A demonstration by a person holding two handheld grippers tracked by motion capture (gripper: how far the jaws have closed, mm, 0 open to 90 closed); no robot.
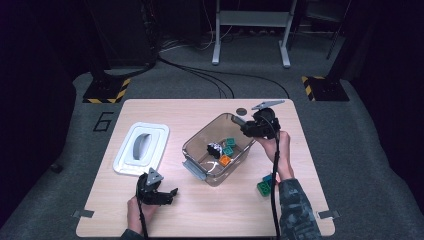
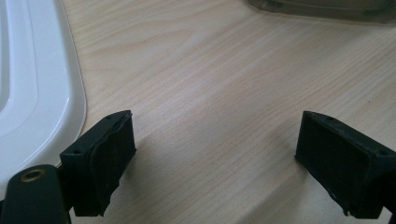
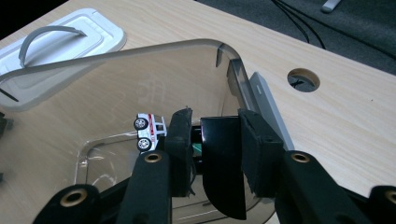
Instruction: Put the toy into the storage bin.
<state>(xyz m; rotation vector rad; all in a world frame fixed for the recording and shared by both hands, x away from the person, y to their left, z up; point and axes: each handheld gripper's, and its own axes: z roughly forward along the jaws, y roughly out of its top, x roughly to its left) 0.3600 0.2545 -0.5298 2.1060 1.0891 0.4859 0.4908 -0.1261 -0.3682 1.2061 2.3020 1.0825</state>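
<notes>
A clear plastic bin (image 1: 186, 146) stands mid-table. In it lie a white toy car (image 1: 214, 149), green blocks (image 1: 230, 142) and an orange block (image 1: 225, 160). My right gripper (image 1: 245, 127) hangs over the bin's far right corner. In the right gripper view, the right gripper (image 3: 215, 116) is shut on a glossy black piece (image 3: 222, 163) above the bin wall (image 3: 140, 51), with the toy car (image 3: 150, 129) below to the left. My left gripper (image 1: 167, 196) rests near the front left. In its own view the left gripper (image 2: 215, 135) is open over bare wood, holding nothing.
A white lid (image 1: 141, 148) with a grey handle lies left of the bin, and its edge (image 2: 32, 93) is beside my left jaw. Green and blue blocks (image 1: 265, 186) sit on the table by the right forearm. A round cable hole (image 1: 241, 111) is behind the bin.
</notes>
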